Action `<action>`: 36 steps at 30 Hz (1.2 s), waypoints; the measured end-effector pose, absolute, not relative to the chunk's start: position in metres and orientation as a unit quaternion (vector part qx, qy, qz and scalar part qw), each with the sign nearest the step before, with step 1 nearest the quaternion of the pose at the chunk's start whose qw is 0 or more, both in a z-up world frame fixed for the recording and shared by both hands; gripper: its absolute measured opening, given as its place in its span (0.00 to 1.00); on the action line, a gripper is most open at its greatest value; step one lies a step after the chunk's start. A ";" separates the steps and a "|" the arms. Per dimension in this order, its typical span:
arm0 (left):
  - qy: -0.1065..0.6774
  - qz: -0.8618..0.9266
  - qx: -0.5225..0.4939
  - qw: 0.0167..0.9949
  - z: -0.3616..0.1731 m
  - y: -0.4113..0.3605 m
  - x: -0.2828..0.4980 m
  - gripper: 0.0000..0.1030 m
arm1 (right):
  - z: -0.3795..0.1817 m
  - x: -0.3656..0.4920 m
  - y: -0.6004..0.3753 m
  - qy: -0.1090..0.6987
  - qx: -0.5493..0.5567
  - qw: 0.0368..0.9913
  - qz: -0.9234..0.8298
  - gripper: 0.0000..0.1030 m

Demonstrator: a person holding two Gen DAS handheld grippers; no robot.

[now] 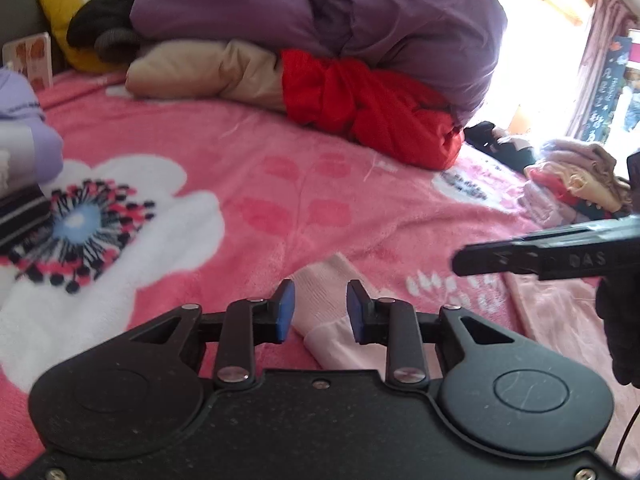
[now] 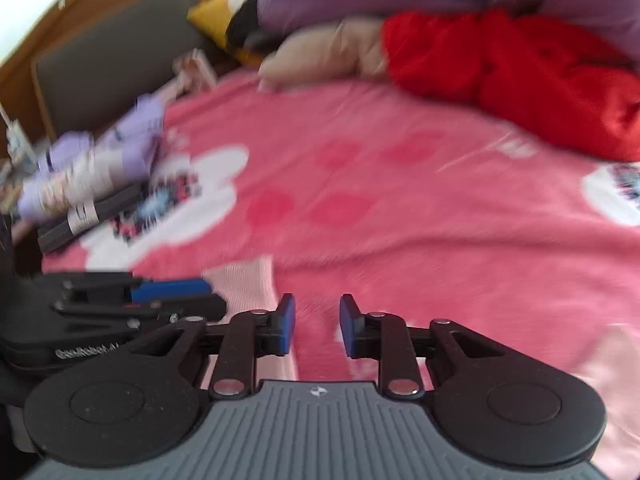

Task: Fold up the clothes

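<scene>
A pale pink garment (image 1: 332, 312) lies flat on the pink flowered blanket (image 1: 304, 184) at the near edge; its knit cuff (image 1: 328, 280) points away from me. My left gripper (image 1: 321, 312) is open, its blue pads either side of that cuff, just above it. In the right wrist view the cuff (image 2: 244, 284) lies left of my right gripper (image 2: 318, 320), which is open and empty over the blanket (image 2: 380, 208). The left gripper (image 2: 172, 296) shows there from the side. The right gripper's finger (image 1: 540, 258) enters the left wrist view at right.
A red garment (image 1: 372, 108), a beige one (image 1: 208, 68) and a purple duvet (image 1: 320, 8) are heaped at the far side. Folded lilac clothes (image 2: 92, 168) and a dark striped item (image 2: 92, 216) lie at left. More crumpled clothes (image 1: 576, 180) sit at far right by the window.
</scene>
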State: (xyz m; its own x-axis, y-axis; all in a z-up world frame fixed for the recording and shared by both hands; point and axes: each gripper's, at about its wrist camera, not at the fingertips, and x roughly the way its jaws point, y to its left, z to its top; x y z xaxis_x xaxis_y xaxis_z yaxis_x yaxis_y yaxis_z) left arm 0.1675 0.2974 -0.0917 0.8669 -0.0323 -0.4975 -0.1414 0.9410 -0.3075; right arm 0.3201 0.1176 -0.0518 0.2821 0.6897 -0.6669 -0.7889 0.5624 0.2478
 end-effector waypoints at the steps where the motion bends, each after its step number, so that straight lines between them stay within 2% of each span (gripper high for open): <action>1: 0.250 0.022 -0.171 0.953 -0.090 0.297 0.166 0.26 | -0.046 0.316 0.106 0.371 -0.066 0.804 0.461 0.24; 6: 0.264 -0.019 -0.153 0.952 -0.088 0.278 0.176 0.26 | -0.035 0.265 0.053 0.330 -0.084 0.828 0.446 0.23; 11: 0.294 -0.097 -0.111 0.945 -0.090 0.247 0.187 0.26 | -0.048 0.182 0.020 0.285 -0.107 0.850 0.430 0.23; 15: 0.340 -0.071 -0.071 0.935 -0.110 0.225 0.206 0.26 | -0.065 0.147 0.009 0.280 -0.083 0.866 0.405 0.23; 18: 0.340 -0.057 -0.065 0.937 -0.111 0.221 0.209 0.26 | -0.090 0.140 0.017 0.315 -0.099 0.865 0.378 0.23; 23: 0.325 -0.049 -0.053 0.943 -0.106 0.219 0.202 0.26 | -0.087 0.112 0.021 0.289 -0.133 0.873 0.368 0.23; 26: 0.281 -0.014 -0.099 0.955 -0.091 0.239 0.187 0.26 | -0.098 0.094 0.032 0.281 -0.205 0.860 0.373 0.24; 30: 0.238 0.067 -0.231 0.941 -0.085 0.293 0.161 0.28 | -0.083 0.069 0.031 0.231 -0.195 0.879 0.369 0.26; 31: 0.240 0.078 -0.266 0.930 -0.090 0.303 0.157 0.32 | -0.082 0.063 0.034 0.220 -0.201 0.881 0.367 0.26; 32: 0.241 0.089 -0.300 0.919 -0.094 0.314 0.153 0.40 | -0.084 0.060 0.038 0.214 -0.213 0.879 0.368 0.26; 35: 0.247 0.081 -0.401 0.878 -0.110 0.334 0.149 0.51 | -0.098 0.057 0.052 0.207 -0.255 0.870 0.368 0.27; 36: 0.250 0.078 -0.413 0.872 -0.114 0.334 0.151 0.52 | -0.104 0.058 0.056 0.211 -0.264 0.868 0.364 0.27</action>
